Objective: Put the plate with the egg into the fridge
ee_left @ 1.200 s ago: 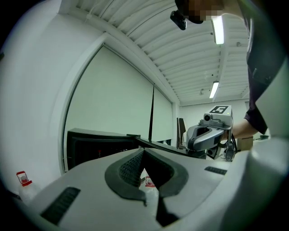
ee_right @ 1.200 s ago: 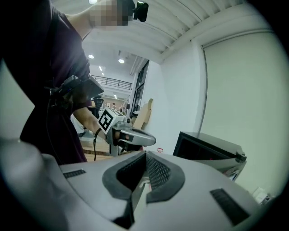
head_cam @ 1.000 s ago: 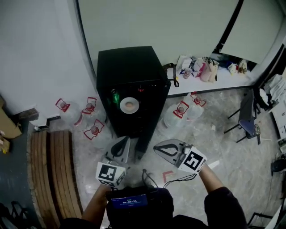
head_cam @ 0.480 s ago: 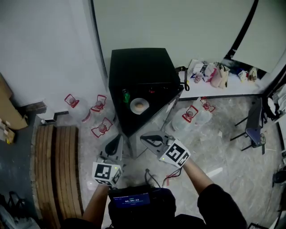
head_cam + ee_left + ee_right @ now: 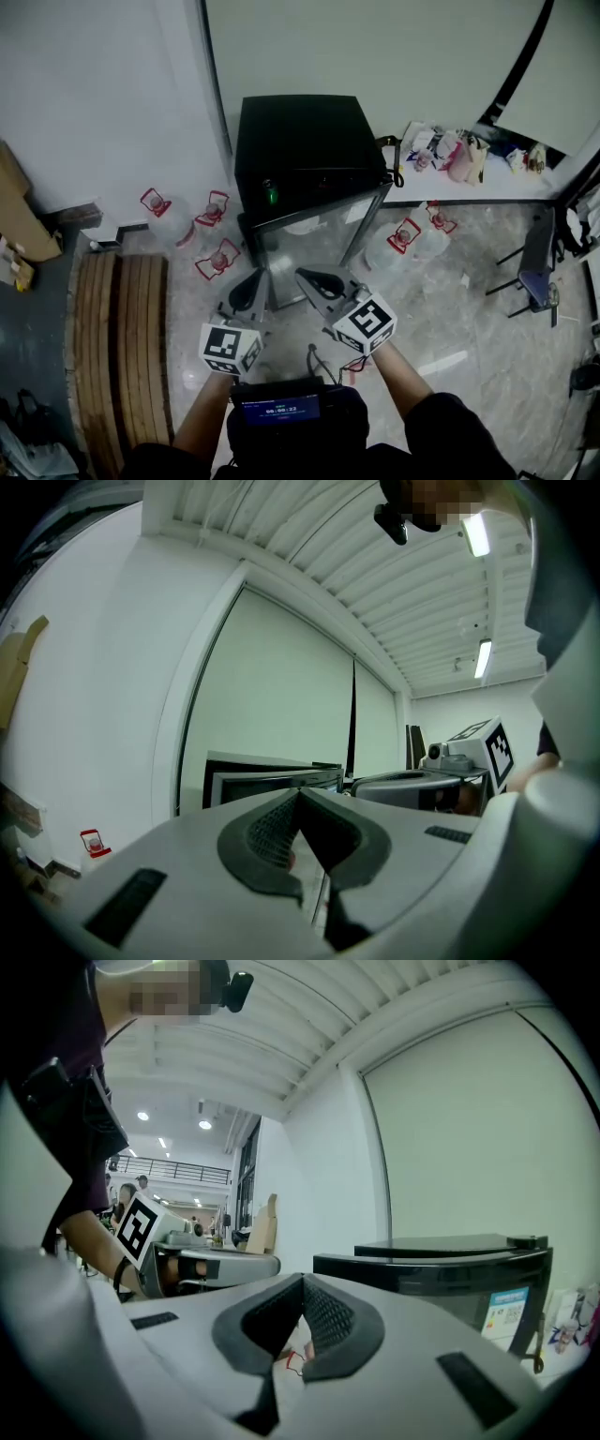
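Your left gripper (image 5: pixel 259 278) and right gripper (image 5: pixel 302 275) were clenched, empty, just before the fridge (image 5: pixel 300 141). The plate (image 5: pixel 305 226) sat inside it.

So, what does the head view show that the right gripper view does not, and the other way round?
Only the head view: the wooden slats on the floor and the dark chair. Only the right gripper view: the ceiling lights and a railing far behind. Both: the black fridge, the left gripper and the right gripper, each with jaws shut on nothing.

Left tongs (image 5: pixel 257 279) and right tongs (image 5: pixel 305 277) side by side, level, jaws together, empty
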A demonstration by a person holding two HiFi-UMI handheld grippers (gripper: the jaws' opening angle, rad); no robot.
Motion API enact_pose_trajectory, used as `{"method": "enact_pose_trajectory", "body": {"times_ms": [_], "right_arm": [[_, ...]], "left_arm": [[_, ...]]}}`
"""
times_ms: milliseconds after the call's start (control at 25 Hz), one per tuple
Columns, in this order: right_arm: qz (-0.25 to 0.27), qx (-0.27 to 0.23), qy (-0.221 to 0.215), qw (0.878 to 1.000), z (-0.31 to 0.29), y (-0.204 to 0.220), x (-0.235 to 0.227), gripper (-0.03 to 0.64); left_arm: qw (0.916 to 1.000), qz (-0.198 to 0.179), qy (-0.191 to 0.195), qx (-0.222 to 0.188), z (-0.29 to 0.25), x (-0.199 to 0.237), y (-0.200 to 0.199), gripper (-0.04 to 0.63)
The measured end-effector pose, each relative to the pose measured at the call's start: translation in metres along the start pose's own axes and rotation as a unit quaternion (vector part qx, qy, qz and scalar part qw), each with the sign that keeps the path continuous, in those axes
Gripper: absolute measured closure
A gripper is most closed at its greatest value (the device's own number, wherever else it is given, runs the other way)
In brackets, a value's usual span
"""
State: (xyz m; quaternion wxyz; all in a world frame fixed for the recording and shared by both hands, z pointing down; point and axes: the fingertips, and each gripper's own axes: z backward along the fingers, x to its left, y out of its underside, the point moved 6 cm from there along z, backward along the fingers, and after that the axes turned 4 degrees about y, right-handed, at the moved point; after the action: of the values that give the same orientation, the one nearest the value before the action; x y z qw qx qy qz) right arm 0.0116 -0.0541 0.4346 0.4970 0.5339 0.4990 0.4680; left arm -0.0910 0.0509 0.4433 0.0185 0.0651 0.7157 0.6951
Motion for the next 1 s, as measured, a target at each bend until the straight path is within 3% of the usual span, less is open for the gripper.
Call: {"method": "enact_pose_trajectory", "body": {"times_ms": [240, 1000], "right_arm": [[-0.049, -0.029, 0.023, 0.998, 0.004, -0.008, -0.005, 0.611], [-0.057, -0.05, 0.038, 0.996, 0.003, -0.018, 0.0, 0.611]], "left_arm": [[0.9998, 0.011, 0.018, 0.0, -0.008, -0.005, -0.002, 0.588], [0.9993, 0.001, 0.036, 0.005, -0.014, -0.01, -0.004, 0.588]]}}
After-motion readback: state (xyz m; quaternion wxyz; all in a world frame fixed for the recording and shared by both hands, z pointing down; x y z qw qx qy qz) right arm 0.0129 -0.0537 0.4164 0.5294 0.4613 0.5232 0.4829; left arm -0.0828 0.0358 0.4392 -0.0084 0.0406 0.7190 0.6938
